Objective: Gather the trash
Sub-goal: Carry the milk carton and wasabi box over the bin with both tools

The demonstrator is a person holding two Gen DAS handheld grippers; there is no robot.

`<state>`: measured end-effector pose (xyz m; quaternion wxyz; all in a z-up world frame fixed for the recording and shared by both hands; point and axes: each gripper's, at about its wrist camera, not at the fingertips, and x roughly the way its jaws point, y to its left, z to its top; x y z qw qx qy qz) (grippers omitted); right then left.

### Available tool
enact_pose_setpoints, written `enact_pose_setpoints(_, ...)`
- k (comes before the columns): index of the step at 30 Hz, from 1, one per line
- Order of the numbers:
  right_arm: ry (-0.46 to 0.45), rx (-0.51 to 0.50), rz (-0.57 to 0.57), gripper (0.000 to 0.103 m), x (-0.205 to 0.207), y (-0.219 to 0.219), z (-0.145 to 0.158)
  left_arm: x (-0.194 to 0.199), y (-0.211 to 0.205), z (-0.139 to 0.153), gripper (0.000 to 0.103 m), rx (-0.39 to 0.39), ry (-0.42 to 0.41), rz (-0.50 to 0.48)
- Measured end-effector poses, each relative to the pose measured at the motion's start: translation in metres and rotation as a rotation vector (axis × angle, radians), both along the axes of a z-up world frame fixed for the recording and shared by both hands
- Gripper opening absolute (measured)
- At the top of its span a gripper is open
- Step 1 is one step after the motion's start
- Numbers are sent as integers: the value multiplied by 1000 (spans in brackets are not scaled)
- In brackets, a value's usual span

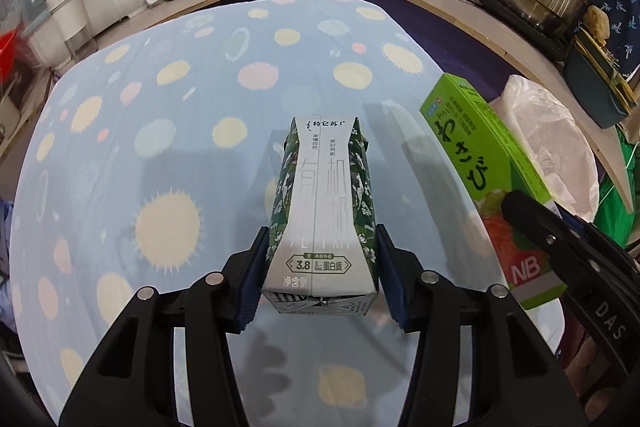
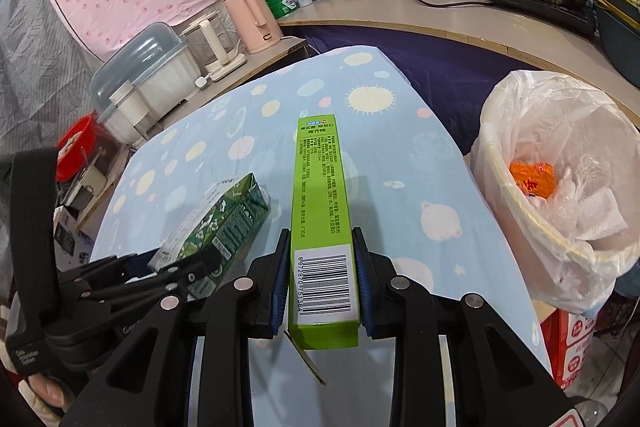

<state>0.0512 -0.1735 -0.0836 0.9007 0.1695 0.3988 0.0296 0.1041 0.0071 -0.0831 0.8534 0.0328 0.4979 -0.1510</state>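
Two black two-finger grippers angled down over the table draped in a pale blue cloth with pastel suns and dots. Left gripper tilted steeply, blue pads part-way apart and pressed on both sides of one green-and-white rectangular milk carton, carton lifted above the blue cloth and casting a shadow on it. Right gripper pitched down less steeply, jaws narrow and clamped on the barcode end of one long lime-green cardboard wasabi box, box raised over the blue cloth and pointing away from the camera. Milk carton just left of the wasabi box, the two apart. One round bin lined with a white plastic bag standing off the right edge of the blue cloth, holding orange wrapping and white crumpled paper. Part of one bare hand at the lower left, under the left gripper's handle.
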Motion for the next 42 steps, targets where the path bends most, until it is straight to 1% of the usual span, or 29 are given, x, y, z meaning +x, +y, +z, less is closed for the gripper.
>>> enact_pose_setpoints(4,-5,6,8,28,-14,1,3,-24,-5,6,48,17,-6,1)
enact_pose_setpoints(9,-26,14,9,28,-29,-3,12,-42,-9,15,48,4,-2,0)
enact_pose_setpoints(11,-38,17,7,28,-34,-7,16,-48,-12,19,48,3,-7,-15)
enact_pose_setpoints(13,-50,22,4,28,-37,-11,20,-53,-17,24,48,8,-17,-26)
enact_pose_setpoints(20,-94,41,-25,28,-50,-32,35,-65,-35,47,48,-18,-60,-60)
enact_pose_setpoints(24,-116,53,-52,28,-56,-47,41,-66,-45,56,48,-40,-69,-81)
enact_pose_setpoints(32,-154,67,-138,28,-69,-89,48,-64,-79,73,48,-44,-100,-123)
enact_pose_setpoints(42,-144,85,-334,28,-91,-167,42,-63,-143,86,48,-84,-109,-226)
